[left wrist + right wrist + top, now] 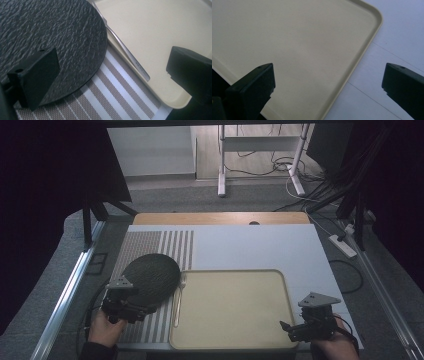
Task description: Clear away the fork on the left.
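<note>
My left gripper (131,309) sits at the near left of the table, over the near edge of the round black plate (151,276). Its jaws stand wide apart with nothing between them. In the left gripper view one jaw hangs above the plate's rough, slate-like surface (50,30) and the other above the near left corner of the tray (155,37). I cannot tell whether either jaw touches what lies under it.

My right gripper (295,327) is at the near right, above the tray's near right corner. Its jaws are also wide apart and hold nothing. In the right gripper view one jaw is over the tray floor (294,42) and the other over the pale table cover (402,30) beside the tray rim.

The black plate lies on the striped placemat (150,245), on the left part of the table, overlapping the stripes. A metal fork (178,295) lies between plate and tray, just beside the tray's left rim, its handle running toward the near edge; in the left gripper view the handle (130,56) rests along that rim.

The cream tray (230,307) takes the near middle of the table, flat, with a bare floor.

The pale cover (250,245) stretches to the far side; a wooden table edge (220,218) shows beyond it.
</note>
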The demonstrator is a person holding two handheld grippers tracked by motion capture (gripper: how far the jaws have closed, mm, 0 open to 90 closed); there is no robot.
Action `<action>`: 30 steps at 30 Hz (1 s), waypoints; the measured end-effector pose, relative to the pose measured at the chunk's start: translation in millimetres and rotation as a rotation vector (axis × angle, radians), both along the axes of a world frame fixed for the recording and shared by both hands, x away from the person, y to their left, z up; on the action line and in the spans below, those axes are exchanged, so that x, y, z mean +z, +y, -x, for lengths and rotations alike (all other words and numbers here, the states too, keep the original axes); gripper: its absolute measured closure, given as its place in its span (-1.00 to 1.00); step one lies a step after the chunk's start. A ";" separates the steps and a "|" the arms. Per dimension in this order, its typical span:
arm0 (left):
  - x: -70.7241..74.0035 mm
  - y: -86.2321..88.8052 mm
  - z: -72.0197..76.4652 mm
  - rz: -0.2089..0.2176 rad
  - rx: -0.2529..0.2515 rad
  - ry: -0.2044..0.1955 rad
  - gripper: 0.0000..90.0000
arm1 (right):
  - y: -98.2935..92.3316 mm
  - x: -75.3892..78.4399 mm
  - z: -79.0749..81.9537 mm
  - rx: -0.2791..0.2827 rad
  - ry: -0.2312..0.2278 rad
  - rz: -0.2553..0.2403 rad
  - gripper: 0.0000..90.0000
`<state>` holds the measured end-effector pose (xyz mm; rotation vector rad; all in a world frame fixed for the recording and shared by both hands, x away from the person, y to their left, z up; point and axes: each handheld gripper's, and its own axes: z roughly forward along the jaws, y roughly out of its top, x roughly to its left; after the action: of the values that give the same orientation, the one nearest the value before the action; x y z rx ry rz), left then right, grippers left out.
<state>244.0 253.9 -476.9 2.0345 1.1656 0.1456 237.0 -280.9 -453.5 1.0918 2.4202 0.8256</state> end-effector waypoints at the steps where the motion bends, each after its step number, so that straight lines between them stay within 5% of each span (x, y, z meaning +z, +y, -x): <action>1: -0.4 2.8 2.2 0.004 0.007 0.003 -1.00 | 0.0 0.0 0.0 0.000 0.000 0.000 -1.00; 18: -3.8 21.7 16.8 0.017 0.053 0.025 -1.00 | -0.4 0.1 -0.1 -0.005 -0.002 0.001 -1.00; 30: -1.9 29.5 29.0 -0.017 0.101 0.022 -1.00 | -2.2 0.5 -0.7 -0.023 -0.002 -0.017 -1.00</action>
<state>215.0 283.4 -478.9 1.9972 1.2858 0.1841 237.7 -283.0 -453.0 1.1227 2.3987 0.8407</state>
